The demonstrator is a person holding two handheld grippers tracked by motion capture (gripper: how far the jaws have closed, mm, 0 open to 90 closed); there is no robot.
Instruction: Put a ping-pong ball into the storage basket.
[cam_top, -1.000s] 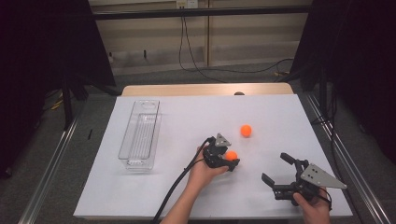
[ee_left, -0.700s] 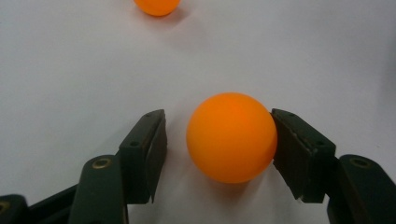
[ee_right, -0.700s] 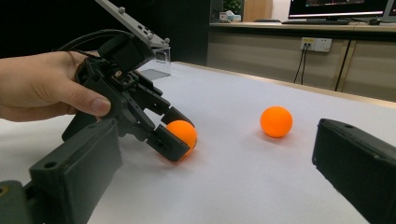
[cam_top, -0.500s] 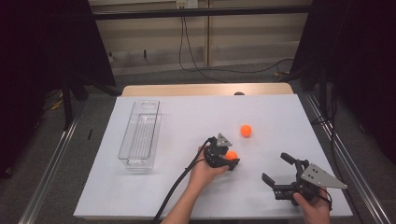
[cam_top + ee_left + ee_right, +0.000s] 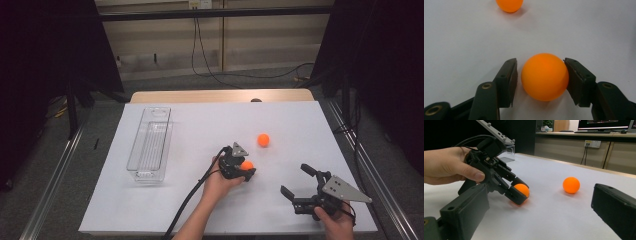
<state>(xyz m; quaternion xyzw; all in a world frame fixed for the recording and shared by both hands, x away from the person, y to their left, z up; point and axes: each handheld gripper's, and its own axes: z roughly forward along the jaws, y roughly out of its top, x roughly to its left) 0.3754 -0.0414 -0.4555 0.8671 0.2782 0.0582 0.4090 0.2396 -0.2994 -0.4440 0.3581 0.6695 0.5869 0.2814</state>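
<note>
Ball (image 5: 545,76) between closing left claw (image 5: 540,75) jaws

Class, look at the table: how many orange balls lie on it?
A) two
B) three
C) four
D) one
A: the high view shows one orange ball between the jaws of the left tongs and a second orange ball lying free farther back on the white table.
</note>
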